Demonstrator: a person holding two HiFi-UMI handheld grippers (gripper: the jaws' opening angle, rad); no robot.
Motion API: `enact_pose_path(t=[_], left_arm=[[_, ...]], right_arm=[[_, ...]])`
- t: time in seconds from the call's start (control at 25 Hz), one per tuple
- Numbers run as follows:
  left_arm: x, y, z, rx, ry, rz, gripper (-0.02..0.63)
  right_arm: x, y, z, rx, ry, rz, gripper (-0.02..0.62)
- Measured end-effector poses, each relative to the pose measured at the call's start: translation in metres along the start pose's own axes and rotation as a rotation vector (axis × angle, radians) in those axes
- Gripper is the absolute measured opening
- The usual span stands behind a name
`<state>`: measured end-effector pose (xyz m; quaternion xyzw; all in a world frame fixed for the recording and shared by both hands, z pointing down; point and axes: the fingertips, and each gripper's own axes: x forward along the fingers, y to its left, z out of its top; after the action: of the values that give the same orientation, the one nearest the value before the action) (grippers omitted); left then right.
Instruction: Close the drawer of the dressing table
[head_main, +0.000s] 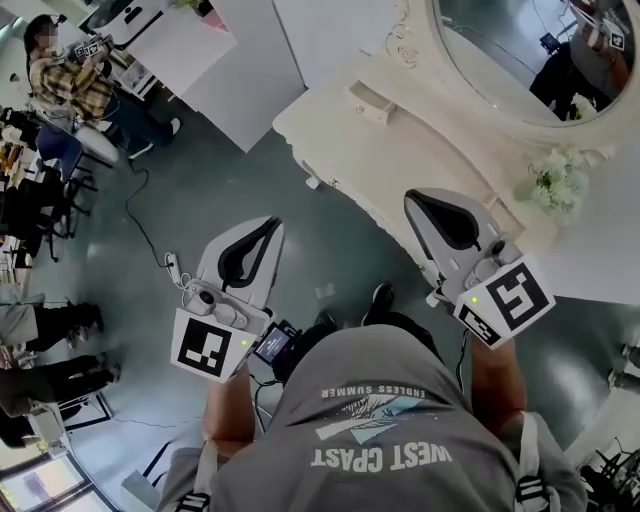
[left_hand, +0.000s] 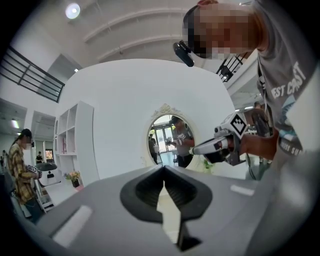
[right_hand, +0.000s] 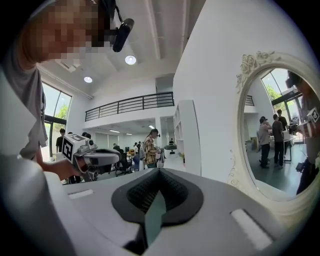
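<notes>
Holding both grippers short of the dressing table (head_main: 400, 170): the left gripper (head_main: 274, 222) is over the floor off its front, jaws pressed together on nothing. The right gripper (head_main: 412, 196) is above its front edge, jaws likewise together and empty. The drawer (head_main: 372, 103) juts out at the table's far end, touched by neither gripper.

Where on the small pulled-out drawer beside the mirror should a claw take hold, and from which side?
Likely the front panel of the drawer, the end jutting away from the mirror over the dressing table. Come from the floor side, facing the mirror, along its slide. No knob can be made out, so pressing the shut right claw flat on it seems safest.
</notes>
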<state>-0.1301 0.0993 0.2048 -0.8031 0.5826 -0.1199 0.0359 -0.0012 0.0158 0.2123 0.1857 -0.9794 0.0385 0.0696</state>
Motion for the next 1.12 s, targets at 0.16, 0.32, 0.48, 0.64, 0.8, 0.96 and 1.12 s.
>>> enact_pose_path(t=[0.16,0.32,0.48,0.64,0.8,0.96,1.12], left_arm=[[0.014,-0.011,0.01,0.007,-0.011,0.017,0.003],[0.026,-0.019,0.01,0.014,0.027,-0.002,0.003],[0.042,-0.02,0.013,0.025,0.0,-0.025,0.003],[0.059,-0.018,0.018,0.036,-0.031,-0.068,0.003],[0.079,-0.007,0.023,0.045,-0.075,-0.114,0.003],[0.105,0.01,0.025,0.046,-0.094,-0.144,0.002],[0.13,0.028,0.022,0.03,-0.107,-0.184,0.003]], right_arm=[[-0.007,-0.019,0.001,0.0,-0.015,0.016,0.0],[-0.017,-0.03,0.0,0.018,-0.021,0.004,0.0],[-0.027,-0.041,-0.005,0.02,-0.018,-0.034,0.0],[-0.034,-0.051,-0.006,0.023,-0.011,-0.084,0.0],[-0.036,-0.062,-0.003,0.021,-0.005,-0.148,0.0],[-0.033,-0.076,0.0,0.026,0.01,-0.201,0.0],[-0.028,-0.088,0.001,0.037,0.035,-0.263,0.0]])
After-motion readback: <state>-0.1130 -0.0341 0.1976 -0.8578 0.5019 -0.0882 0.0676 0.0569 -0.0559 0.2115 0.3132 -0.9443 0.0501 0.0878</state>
